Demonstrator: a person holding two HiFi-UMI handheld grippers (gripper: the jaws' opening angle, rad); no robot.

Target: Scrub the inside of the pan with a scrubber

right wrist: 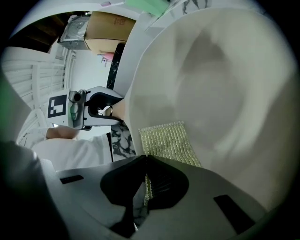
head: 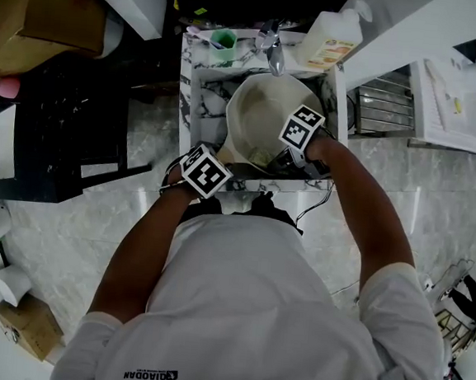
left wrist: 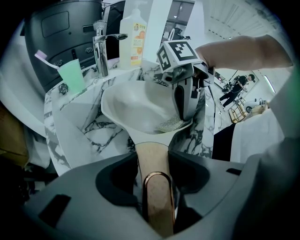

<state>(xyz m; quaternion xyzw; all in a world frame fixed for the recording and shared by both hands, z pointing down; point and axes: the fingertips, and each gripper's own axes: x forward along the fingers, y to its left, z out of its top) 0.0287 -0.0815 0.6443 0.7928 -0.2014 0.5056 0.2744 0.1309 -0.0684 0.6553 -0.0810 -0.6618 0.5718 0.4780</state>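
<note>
A cream pan (head: 261,113) lies tilted in the marble sink (head: 204,84). My left gripper (head: 209,174) is shut on the pan's tan handle (left wrist: 152,161), near its copper hanging loop (left wrist: 158,180); in the left gripper view the left gripper (left wrist: 157,187) looks along the handle into the pan (left wrist: 138,105). My right gripper (head: 295,153) reaches into the pan from the right, shut on a yellowish mesh scrubber (right wrist: 164,143). The scrubber (left wrist: 171,124) lies flat against the pan's inner wall (right wrist: 215,79), near the rim on the handle side. In its own view the right gripper (right wrist: 146,185) pinches the scrubber's edge.
A chrome tap (head: 272,49) stands behind the pan, a green cup with a toothbrush (head: 224,39) to its left and a soap bottle (head: 334,38) to its right. A wire rack (head: 383,107) sits right of the sink, and dark furniture (head: 78,121) stands on the left.
</note>
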